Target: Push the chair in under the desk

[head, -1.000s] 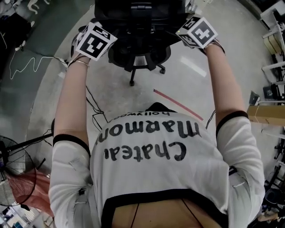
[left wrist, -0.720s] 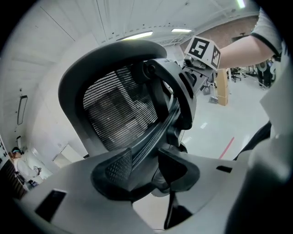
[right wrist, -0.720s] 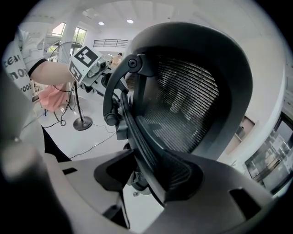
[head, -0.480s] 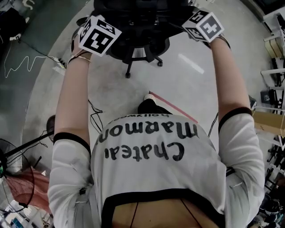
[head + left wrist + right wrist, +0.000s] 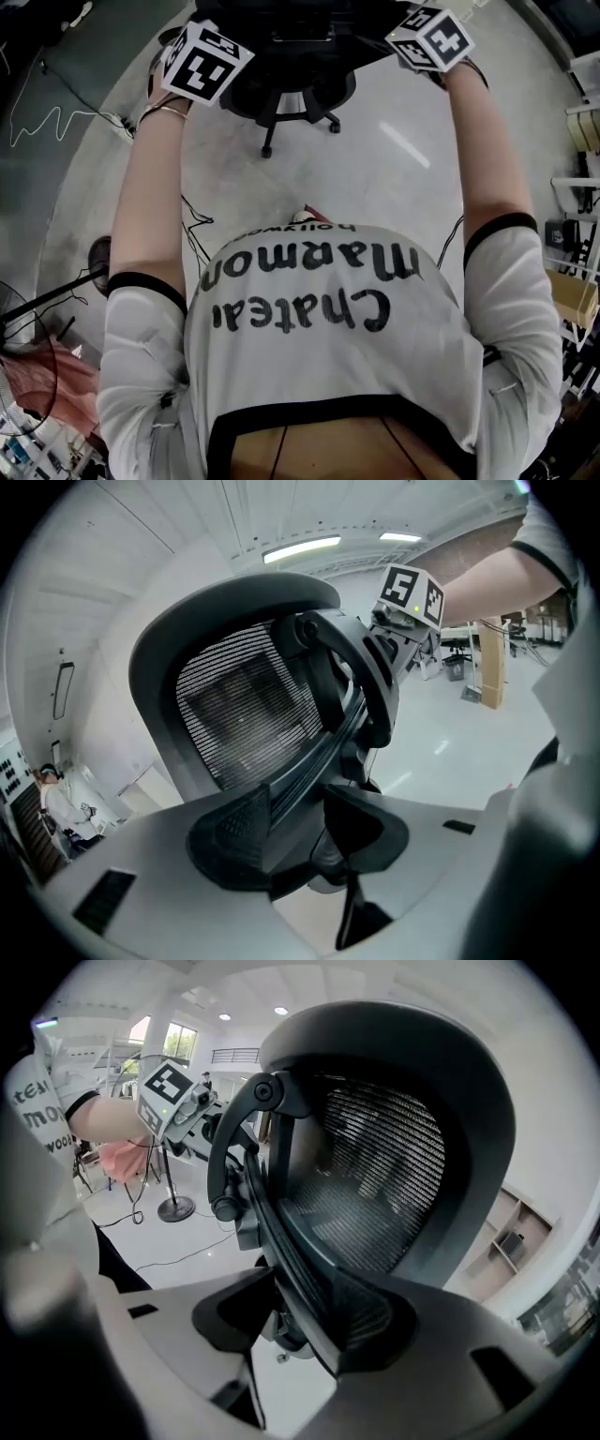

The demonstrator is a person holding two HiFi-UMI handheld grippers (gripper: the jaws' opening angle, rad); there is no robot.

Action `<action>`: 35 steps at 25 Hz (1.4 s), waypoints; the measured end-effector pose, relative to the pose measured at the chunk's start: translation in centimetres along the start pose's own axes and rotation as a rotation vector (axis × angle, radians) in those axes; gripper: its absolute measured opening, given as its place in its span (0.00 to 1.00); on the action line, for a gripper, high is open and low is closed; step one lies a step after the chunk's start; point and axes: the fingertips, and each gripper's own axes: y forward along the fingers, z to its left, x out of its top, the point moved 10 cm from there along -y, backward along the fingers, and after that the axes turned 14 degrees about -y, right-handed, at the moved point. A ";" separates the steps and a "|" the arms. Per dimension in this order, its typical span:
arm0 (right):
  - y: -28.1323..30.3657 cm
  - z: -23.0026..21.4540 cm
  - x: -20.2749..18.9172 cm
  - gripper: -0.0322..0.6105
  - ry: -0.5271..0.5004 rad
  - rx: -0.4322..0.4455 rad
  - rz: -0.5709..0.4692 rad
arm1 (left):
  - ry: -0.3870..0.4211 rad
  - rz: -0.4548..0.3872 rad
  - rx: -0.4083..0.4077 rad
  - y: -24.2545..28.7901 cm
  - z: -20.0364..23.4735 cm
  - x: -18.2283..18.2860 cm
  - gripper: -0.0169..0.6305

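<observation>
Now, the chair (image 5: 251, 94) stands on the bare grey floor (image 5: 375, 159) straight ahead of the person, and we take it as our landmark. From the head view we see its dark seat from behind and above. The star base and one caster (image 5: 266, 150) show beneath the seat on the near side.

Both arms reach out to the chair's backrest, one on each side. The marker cube (image 5: 206, 61) of the left gripper sits against the backrest's left edge. The other cube (image 5: 431, 39) sits against its right edge.

Left gripper (image 5: 300, 841): the backrest's curved outer rim runs down between the jaws. The ribbed pad (image 5: 230, 832) lies against the rim, and the gap looks filled. We read the jaws as clamped on the chair's left rim, held wide by its thickness. The mesh back (image 5: 244, 705) fills the middle of this view, and the right gripper's cube (image 5: 412, 592) shows beyond the chair's far side.

Right gripper (image 5: 300, 1321): the same arrangement is mirrored. The right rim passes between the jaws and bears on the pad on the mesh side. We read these jaws as gripping the rim too.

Beyond the chair in this view we note the left cube (image 5: 169, 1091) and a round-footed stand (image 5: 175, 1208) on the floor. A thin cable (image 5: 56, 122) trails across the floor well to the chair's left.
</observation>
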 end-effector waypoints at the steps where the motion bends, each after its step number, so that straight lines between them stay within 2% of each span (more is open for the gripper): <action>1: 0.3 -0.9 -0.2 0.37 -0.005 0.001 -0.003 | -0.005 -0.006 0.007 0.5 0.3 0.4 0.29; 6: 1.5 -3.8 -0.7 0.38 -0.031 -0.005 -0.015 | -0.009 -0.033 0.054 2.3 0.9 1.6 0.29; 13: 2.7 -6.2 -1.0 0.39 -0.043 -0.032 -0.025 | -0.056 -0.049 0.050 4.1 2.0 2.0 0.29; 21: 6.6 -9.1 0.8 0.38 -0.049 -0.012 -0.032 | -0.005 -0.067 0.050 6.5 6.6 1.7 0.29; 28: 9.3 -12.6 2.3 0.39 -0.018 -0.024 -0.017 | -0.002 -0.046 -0.021 9.2 11.6 2.9 0.29; 35: 11.8 -14.2 4.9 0.39 0.037 -0.083 0.010 | 0.028 -0.079 -0.084 11.4 17.3 3.1 0.30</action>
